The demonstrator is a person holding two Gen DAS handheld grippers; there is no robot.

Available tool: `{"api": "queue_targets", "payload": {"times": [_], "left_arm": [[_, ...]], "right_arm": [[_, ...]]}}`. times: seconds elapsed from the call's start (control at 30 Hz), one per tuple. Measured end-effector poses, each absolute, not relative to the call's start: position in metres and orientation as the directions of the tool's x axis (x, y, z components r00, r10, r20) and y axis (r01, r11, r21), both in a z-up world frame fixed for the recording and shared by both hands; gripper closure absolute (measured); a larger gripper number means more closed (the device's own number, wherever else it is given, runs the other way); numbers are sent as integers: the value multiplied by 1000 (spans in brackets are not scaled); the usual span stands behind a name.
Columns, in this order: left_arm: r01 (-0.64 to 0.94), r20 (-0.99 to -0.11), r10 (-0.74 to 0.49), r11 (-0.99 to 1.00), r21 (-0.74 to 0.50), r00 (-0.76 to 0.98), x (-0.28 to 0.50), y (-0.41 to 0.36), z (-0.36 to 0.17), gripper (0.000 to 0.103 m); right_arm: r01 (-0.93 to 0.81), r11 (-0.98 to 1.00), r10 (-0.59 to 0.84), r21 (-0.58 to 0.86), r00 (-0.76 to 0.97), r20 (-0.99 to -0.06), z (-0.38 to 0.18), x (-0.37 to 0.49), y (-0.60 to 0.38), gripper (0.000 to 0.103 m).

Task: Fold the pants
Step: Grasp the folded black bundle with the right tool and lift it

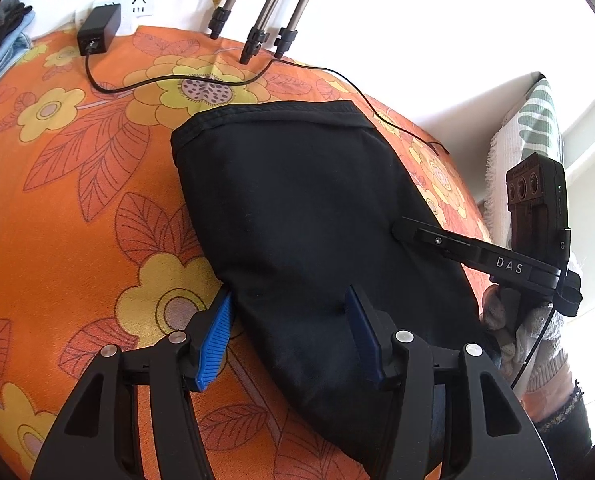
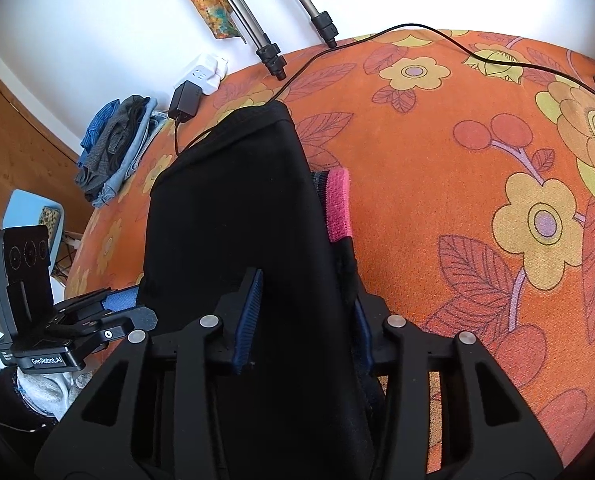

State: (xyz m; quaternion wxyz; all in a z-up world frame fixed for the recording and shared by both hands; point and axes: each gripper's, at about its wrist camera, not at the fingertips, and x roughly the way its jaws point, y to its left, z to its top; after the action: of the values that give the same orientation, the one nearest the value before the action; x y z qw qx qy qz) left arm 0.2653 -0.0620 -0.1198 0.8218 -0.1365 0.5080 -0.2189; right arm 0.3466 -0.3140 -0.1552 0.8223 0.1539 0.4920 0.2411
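Black pants (image 1: 297, 208) lie folded on the orange flowered bedspread (image 1: 77, 200). In the left wrist view my left gripper (image 1: 291, 320) is open, its blue pads either side of the pants' near left edge. In the right wrist view the pants (image 2: 233, 200) run away from me, with a pink band (image 2: 339, 204) showing at their right edge. My right gripper (image 2: 305, 312) is open and straddles the pants' near end. The right gripper body (image 1: 497, 260) shows at the right of the left view, and the left gripper body (image 2: 69, 320) at the left of the right view.
A black power adapter (image 1: 99, 34) and its cable (image 1: 201, 78) lie on the bedspread behind the pants. Tripod legs (image 1: 253, 44) stand at the far edge. A pile of folded clothes (image 2: 115, 144) sits at the far left. A patterned pillow (image 1: 533, 128) stands at the right.
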Motion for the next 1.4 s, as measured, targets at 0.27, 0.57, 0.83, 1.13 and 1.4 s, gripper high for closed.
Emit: {"api": "queue_targets", "payload": {"times": [0.27, 0.57, 0.83, 1.13, 1.4], "left_arm": [[201, -757, -524, 851, -485, 390, 272, -59, -116, 73], [214, -757, -519, 855, -473, 398, 273, -63, -117, 73], [224, -757, -513, 858, -462, 404, 272, -66, -120, 73], [205, -746, -518, 854, -478, 418, 279, -64, -122, 69], [243, -724, -516, 856, -456, 457, 277, -63, -104, 86]], "right_arm": [[-218, 817, 573, 534, 410, -709, -151, 343, -322, 79], [-231, 860, 511, 456, 410, -755, -153, 347, -316, 61], [-239, 840, 543, 488, 401, -738, -156, 348, -314, 65], [-212, 831, 552, 514, 422, -719, -151, 343, -319, 79], [-202, 840, 538, 504, 441, -718, -141, 334, -314, 85]]}}
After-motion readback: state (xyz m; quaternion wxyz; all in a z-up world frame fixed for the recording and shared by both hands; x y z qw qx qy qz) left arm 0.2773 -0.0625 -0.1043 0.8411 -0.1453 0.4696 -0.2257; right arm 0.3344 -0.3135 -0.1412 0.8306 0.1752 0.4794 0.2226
